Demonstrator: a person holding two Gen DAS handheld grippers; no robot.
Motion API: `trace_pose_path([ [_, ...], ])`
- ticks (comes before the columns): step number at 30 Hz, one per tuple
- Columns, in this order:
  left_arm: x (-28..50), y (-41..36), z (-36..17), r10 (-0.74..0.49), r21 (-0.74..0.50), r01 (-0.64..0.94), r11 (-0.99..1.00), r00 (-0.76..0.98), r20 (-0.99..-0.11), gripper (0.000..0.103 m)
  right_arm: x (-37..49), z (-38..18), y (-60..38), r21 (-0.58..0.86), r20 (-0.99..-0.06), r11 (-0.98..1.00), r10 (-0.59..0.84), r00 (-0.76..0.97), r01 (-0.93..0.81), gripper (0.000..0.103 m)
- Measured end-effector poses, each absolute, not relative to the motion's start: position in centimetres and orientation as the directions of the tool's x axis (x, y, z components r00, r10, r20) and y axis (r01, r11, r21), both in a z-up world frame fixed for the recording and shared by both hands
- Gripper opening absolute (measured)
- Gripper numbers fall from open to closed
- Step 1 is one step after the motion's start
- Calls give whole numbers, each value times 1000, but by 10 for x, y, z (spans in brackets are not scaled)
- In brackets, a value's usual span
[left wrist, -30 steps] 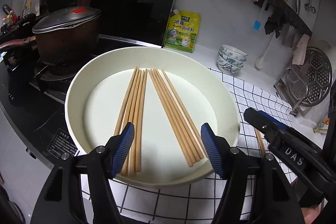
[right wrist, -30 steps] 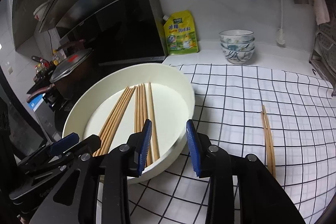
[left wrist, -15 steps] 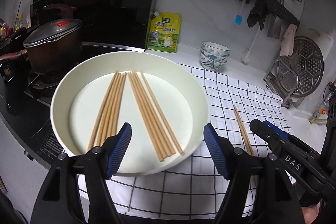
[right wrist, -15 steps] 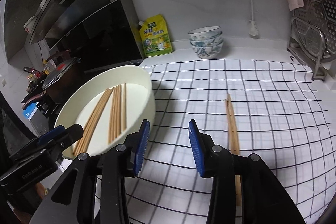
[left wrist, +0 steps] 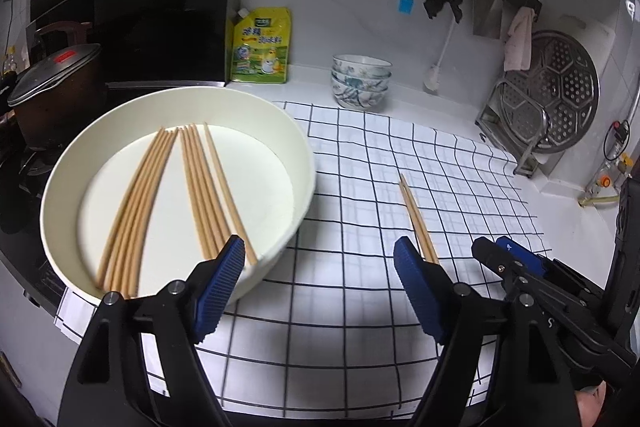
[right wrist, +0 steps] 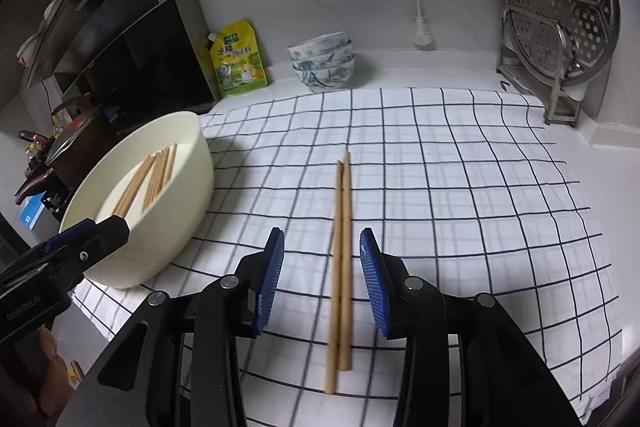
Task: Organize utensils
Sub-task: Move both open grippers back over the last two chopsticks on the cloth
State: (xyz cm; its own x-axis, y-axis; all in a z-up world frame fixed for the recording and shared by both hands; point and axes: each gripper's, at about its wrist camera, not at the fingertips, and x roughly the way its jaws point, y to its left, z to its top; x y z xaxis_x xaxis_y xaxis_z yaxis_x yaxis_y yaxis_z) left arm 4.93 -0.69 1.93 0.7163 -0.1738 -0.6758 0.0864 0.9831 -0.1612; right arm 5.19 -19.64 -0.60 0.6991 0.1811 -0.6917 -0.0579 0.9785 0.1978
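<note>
Right gripper (right wrist: 322, 279) jaws apart, straddling chopstick pair (right wrist: 342, 259) on checkered cloth (right wrist: 460, 187). Left gripper (left wrist: 320, 287) jaws wide apart, empty, near bowl (left wrist: 304, 163) holding chopsticks (left wrist: 168, 195).

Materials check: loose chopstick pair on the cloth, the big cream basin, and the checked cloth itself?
Chopstick pair: looks like bamboo or pale wood, matte tan, unlacquered; no sheen.
Cream basin: smooth and uniform, likely plastic or melamine, possibly enamel; the look leaves it open.
Checked cloth: woven fabric, white with black grid, with soft ripples and a draping edge.
</note>
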Motion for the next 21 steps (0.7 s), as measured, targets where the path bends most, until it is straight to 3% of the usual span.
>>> trace_pose_path([
  [8,45,-31,12,-188,-148,118,982,702,-687,82,52,-29,-215,155,-734,987,148,662,-49,38],
  [21,45,-35,0,-169,-140,98,985,681,-712,84,66,-60,-205,107,-781,989,145,607,-99,38],
])
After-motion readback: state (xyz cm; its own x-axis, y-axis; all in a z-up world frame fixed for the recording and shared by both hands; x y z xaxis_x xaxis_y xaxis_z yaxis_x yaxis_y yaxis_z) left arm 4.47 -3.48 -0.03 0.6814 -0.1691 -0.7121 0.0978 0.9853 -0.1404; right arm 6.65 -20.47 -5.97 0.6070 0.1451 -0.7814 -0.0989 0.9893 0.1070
